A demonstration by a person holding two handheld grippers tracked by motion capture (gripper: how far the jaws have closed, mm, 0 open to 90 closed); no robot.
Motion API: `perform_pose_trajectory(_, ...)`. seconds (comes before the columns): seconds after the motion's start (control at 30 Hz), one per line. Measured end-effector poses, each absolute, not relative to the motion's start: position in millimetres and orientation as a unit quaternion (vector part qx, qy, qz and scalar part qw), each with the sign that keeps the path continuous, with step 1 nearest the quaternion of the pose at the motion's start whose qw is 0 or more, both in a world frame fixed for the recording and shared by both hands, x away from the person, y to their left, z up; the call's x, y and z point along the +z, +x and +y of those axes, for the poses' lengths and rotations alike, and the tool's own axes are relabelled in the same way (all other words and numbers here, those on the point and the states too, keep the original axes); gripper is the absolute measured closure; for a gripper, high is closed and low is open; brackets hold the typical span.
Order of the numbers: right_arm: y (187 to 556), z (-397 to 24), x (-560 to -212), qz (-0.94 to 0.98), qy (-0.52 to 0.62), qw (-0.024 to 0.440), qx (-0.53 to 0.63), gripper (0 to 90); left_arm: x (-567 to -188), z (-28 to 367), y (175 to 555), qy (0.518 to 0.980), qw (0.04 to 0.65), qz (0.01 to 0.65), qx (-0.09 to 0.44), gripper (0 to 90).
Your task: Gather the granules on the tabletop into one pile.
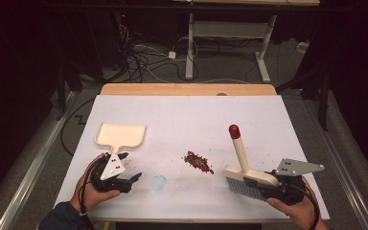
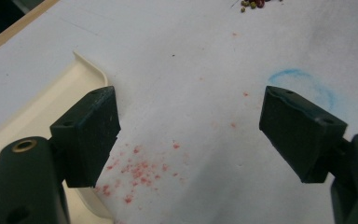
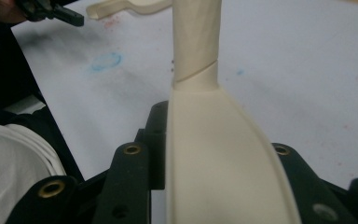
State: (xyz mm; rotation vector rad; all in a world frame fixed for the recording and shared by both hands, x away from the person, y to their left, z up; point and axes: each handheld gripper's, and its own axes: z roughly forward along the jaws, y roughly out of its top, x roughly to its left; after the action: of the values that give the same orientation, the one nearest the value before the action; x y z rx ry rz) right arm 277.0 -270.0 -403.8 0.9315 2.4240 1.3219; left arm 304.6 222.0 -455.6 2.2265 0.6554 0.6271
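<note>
Clamped in the right gripper (image 1: 263, 184) was a cream hand brush (image 1: 247, 175), jaws pinched tight on its head, as the right gripper view made pretty clear with the brush back (image 3: 219, 158) wedged between the two black jaws. The handle was tilted up and away over the table, ending in a red cap (image 1: 234, 131), and the grey bristles (image 1: 242, 188) were pointed down at the white table cover (image 1: 182, 115), close to the near edge on the right side.

The little pile of red and greenish crumbs (image 1: 197, 162) was seen near the middle of the table, just left of the brush and apart from it.

Over on the left, the cream dustpan (image 1: 120, 135) was lying flat, its handle pointed back at the left gripper (image 1: 127, 181). That gripper's jaws were spread wide with nothing between them, just bare cover with pinkish specks (image 2: 137, 172) and a faint blue ring (image 2: 303, 84). The dustpan's edge (image 2: 86, 70) was spotted right beside one jaw, though contact couldn't be made out.
</note>
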Motion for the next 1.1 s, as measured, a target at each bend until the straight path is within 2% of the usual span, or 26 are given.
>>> perform_pose_trajectory(0.17, 297, -275, -413, 0.815, 0.365, 0.097, 0.441, 66.9, -457, 220, 304, 0.868, 0.356, 0.251, 0.239, 19.3)
perform_pose_trajectory(0.37, 337, -290, -418, 0.818, 0.387, 0.071, 0.420, 62.9, -462, 214, 304, 0.878, 0.347, 0.244, 0.224, 19.3)
perform_pose_trajectory(0.57, 373, -309, -425, 0.823, 0.398, 0.053, 0.402, 46.7, -464, 211, 304, 0.883, 0.342, 0.238, 0.217, 19.3)
perform_pose_trajectory(0.63, 379, -317, -424, 0.816, 0.408, 0.057, 0.405, 45.6, -465, 211, 305, 0.883, 0.342, 0.239, 0.215, 19.3)
perform_pose_trajectory(0.83, 385, -335, -427, 0.808, 0.438, 0.092, 0.383, 31.6, -465, 211, 304, 0.885, 0.337, 0.238, 0.214, 19.2)
perform_pose_trajectory(0.93, 379, -336, -422, 0.812, 0.431, 0.108, 0.379, 31.1, -465, 211, 304, 0.885, 0.337, 0.238, 0.215, 19.3)
perform_pose_trajectory(1.1, 361, -332, -405, 0.808, 0.416, 0.183, 0.375, 22.8, -464, 212, 305, 0.883, 0.339, 0.241, 0.217, 19.2)
